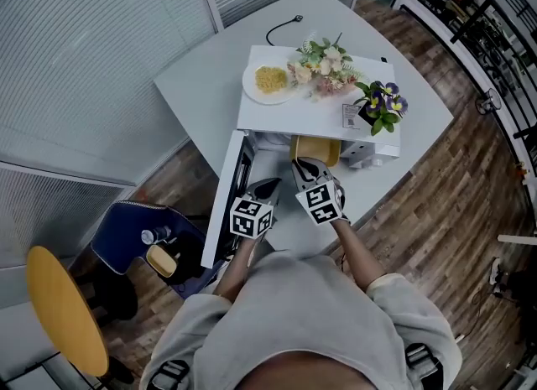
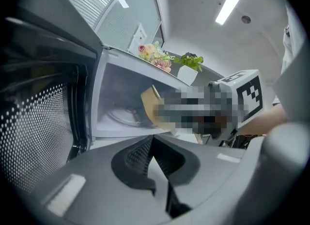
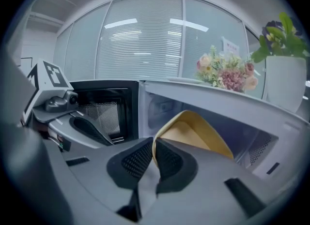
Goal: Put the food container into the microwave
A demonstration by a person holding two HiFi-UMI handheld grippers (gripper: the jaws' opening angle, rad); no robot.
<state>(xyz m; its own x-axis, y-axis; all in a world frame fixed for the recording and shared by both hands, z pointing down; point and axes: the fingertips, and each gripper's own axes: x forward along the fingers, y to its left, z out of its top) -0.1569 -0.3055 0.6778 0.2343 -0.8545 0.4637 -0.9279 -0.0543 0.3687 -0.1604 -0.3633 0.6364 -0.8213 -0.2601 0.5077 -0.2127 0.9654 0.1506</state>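
Observation:
The white microwave (image 1: 277, 118) stands on a white table, its door (image 1: 225, 205) swung open to the left. A tan food container (image 1: 316, 150) sits tilted in the oven's opening. My right gripper (image 1: 307, 165) is shut on its near rim. In the right gripper view the rim (image 3: 193, 132) is pinched between the pads (image 3: 167, 158), with the cavity (image 3: 164, 108) behind it. My left gripper (image 1: 267, 185) hovers beside the door, shut and holding nothing. The left gripper view shows its closed tips (image 2: 152, 139), the container (image 2: 151, 104) and the glass turntable (image 2: 123, 115).
On top of the microwave rest a plate of yellow food (image 1: 269, 80), a flower bouquet (image 1: 323, 68) and a potted plant (image 1: 382, 103). A black cable (image 1: 285, 26) lies on the table behind. A blue chair (image 1: 138, 241) and a yellow stool (image 1: 63, 309) stand at the left.

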